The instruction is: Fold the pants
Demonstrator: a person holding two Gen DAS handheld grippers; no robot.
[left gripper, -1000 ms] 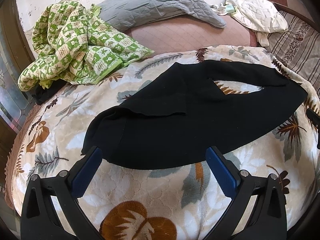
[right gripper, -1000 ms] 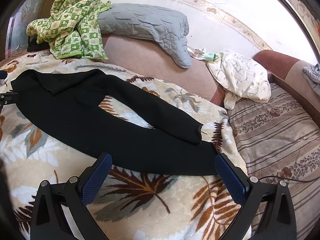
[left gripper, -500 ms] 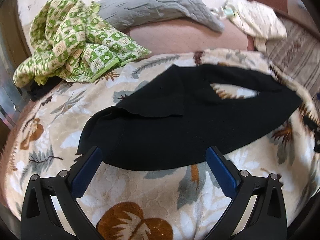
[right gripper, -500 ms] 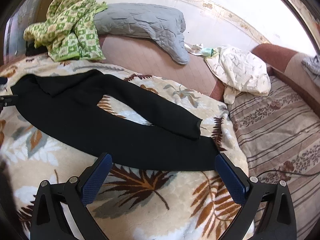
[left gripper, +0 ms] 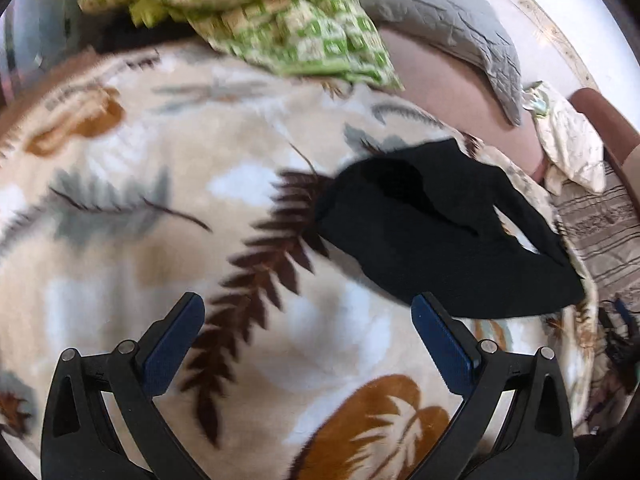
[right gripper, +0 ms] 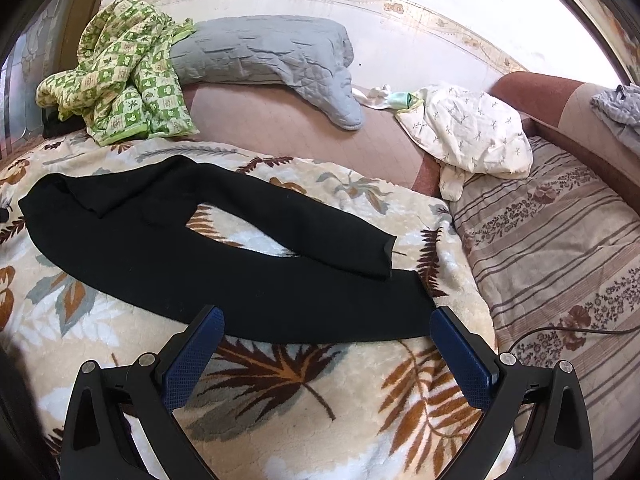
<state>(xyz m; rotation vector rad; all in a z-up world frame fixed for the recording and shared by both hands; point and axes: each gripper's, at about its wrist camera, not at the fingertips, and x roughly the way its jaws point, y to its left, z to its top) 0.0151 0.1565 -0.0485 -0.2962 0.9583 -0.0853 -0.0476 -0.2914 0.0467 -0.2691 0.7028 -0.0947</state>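
The black pants (right gripper: 224, 264) lie spread flat on the leaf-patterned blanket (right gripper: 280, 392) that covers the bed, waistband toward the left, the two legs running right and parting in a narrow V; the upper leg ends in a cuff (right gripper: 386, 256), while the lower leg's end sits just ahead of the right gripper (right gripper: 326, 354). In the left wrist view the pants (left gripper: 440, 240) sit off to the right of the left gripper (left gripper: 308, 340), which faces mostly bare blanket (this view is motion-blurred). Both pairs of jaws stand spread wide and pinch nothing. We judge the fold not yet begun: the step in hand is the approach to a first grasp. To do it well, we bring the left gripper back over the waistband and the right onto the lower cuff, take only the pants' fabric and not the plush blanket beneath, and lift both ends evenly so that one leg lands squarely on the other. The green checked quilt (right gripper: 120, 80) and grey pillow (right gripper: 272, 52) lie well apart.
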